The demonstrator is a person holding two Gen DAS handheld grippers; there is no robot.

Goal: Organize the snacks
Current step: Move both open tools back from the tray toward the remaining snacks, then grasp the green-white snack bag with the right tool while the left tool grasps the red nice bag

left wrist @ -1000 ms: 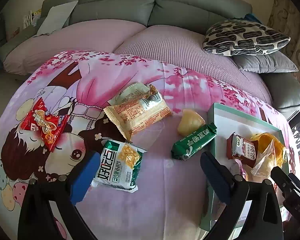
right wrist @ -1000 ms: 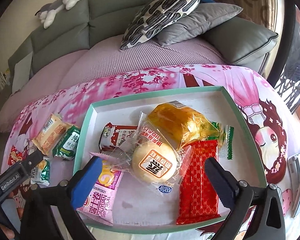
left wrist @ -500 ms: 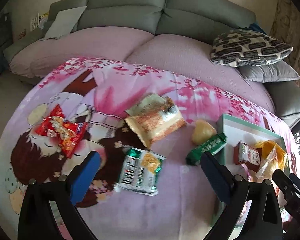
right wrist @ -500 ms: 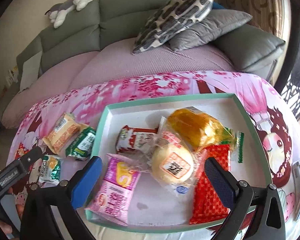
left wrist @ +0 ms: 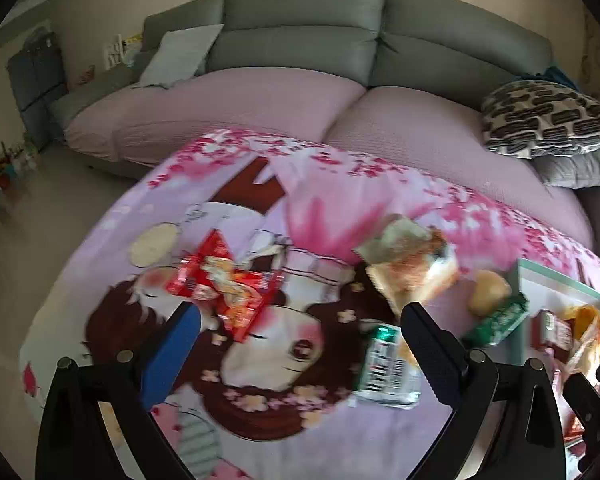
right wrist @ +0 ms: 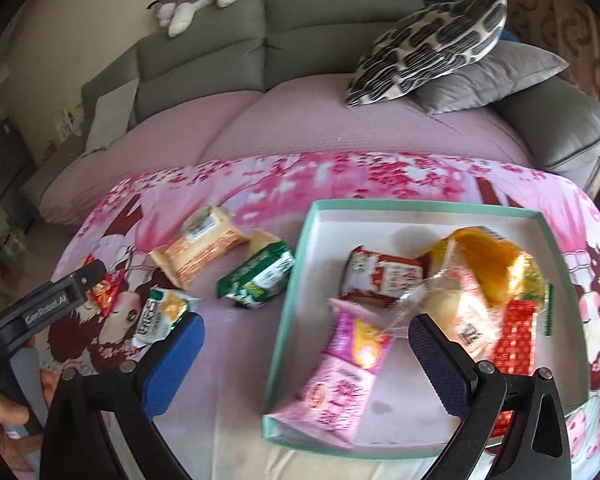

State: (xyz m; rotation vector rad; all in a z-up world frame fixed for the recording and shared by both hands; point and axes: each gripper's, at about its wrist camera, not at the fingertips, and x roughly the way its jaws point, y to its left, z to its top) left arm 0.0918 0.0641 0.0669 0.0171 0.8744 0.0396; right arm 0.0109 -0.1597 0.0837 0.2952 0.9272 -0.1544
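Snacks: five packets loose on the cartoon cloth, others inside the green tray.
Change: red packet now sits ahead of left gripper, previously far left.
Grippers: both spread wide, empty; right gripper.
Room: grey sofa behind.

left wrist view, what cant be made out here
- Print on the red packet and the orange packet: motion blur.
- Green-white packet: right part behind the left gripper's finger.
- Tray: cut off by the image edge and the right gripper, so its contents can't be counted.
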